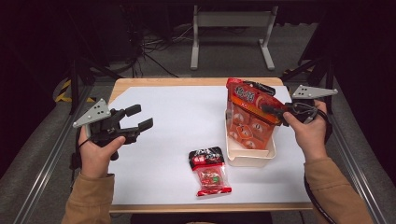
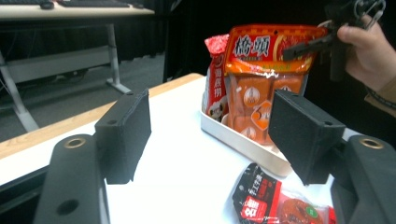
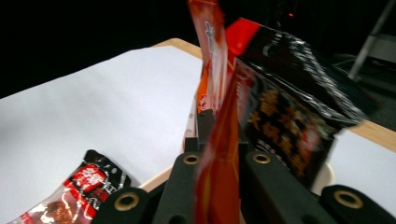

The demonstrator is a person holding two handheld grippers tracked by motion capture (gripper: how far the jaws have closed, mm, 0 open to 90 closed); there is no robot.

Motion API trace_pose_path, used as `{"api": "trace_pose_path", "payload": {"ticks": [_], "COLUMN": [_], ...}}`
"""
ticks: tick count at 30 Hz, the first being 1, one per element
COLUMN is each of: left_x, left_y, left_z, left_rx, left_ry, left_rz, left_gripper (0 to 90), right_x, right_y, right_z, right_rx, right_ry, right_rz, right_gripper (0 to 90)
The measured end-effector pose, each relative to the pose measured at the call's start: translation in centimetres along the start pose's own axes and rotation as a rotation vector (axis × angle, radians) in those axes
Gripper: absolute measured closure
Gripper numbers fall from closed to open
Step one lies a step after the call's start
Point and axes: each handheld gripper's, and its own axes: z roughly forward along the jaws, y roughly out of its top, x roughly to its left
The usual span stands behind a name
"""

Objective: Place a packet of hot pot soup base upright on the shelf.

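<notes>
A large orange snack bag (image 1: pixel 250 119) stands upright in a white tray (image 1: pixel 250 157) at the right of the table. My right gripper (image 1: pixel 267 108) is shut on that bag's upper right edge; in the right gripper view the orange bag (image 3: pixel 219 154) is pinched edge-on between the jaws of the right gripper (image 3: pixel 219 133). A black-and-red small packet (image 1: pixel 210 170) lies flat on the white table near the front edge. My left gripper (image 1: pixel 139 117) hovers open at the table's left, holding nothing; its view looks across at the orange bag (image 2: pixel 266 70).
Behind the orange bag the tray (image 2: pixel 243 145) also holds a red bag (image 2: pixel 215 79) and a dark bag (image 3: pixel 289 116). The white sheet (image 1: pixel 173 121) covers the tabletop between my hands. A metal bench frame (image 1: pixel 231 28) stands on the floor beyond the table.
</notes>
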Motion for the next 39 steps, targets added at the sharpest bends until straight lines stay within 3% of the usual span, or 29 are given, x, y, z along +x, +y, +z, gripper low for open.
{"api": "trace_pose_path", "payload": {"ticks": [3, 8, 16, 22, 27, 39], "left_x": [0.1, 0.1, 0.1, 0.2, 0.0, -0.2], "left_y": [-0.2, -0.5, -1.1, -1.5, -2.0, -3.3], "left_z": [0.6, 1.2, 2.5, 3.6, 4.9, 7.1], "left_rx": [0.025, 0.052, 0.127, 0.162, 0.203, 0.273], "left_ry": [-0.005, -0.013, -0.028, -0.041, -0.066, -0.107], "left_rz": [-0.001, -0.007, 0.0, 0.008, 0.007, 0.03], "left_gripper": [26.8, 23.0, 20.3, 19.7, 19.8, 19.7], "right_x": [-0.4, -0.4, -0.5, -0.2, 0.3, 1.4], "right_y": [-0.1, 0.1, 0.2, 0.0, -0.1, -1.3], "right_z": [-0.2, -0.9, -2.6, -4.3, -5.5, -7.5], "right_rx": [-0.005, -0.033, -0.082, -0.093, -0.087, -0.071], "right_ry": [-0.006, -0.016, -0.021, -0.05, -0.075, -0.069], "right_rz": [0.012, 0.019, 0.049, 0.022, -0.006, -0.017], "right_gripper": [87.5, 77.4, 53.6, 41.8, 38.4, 36.0]}}
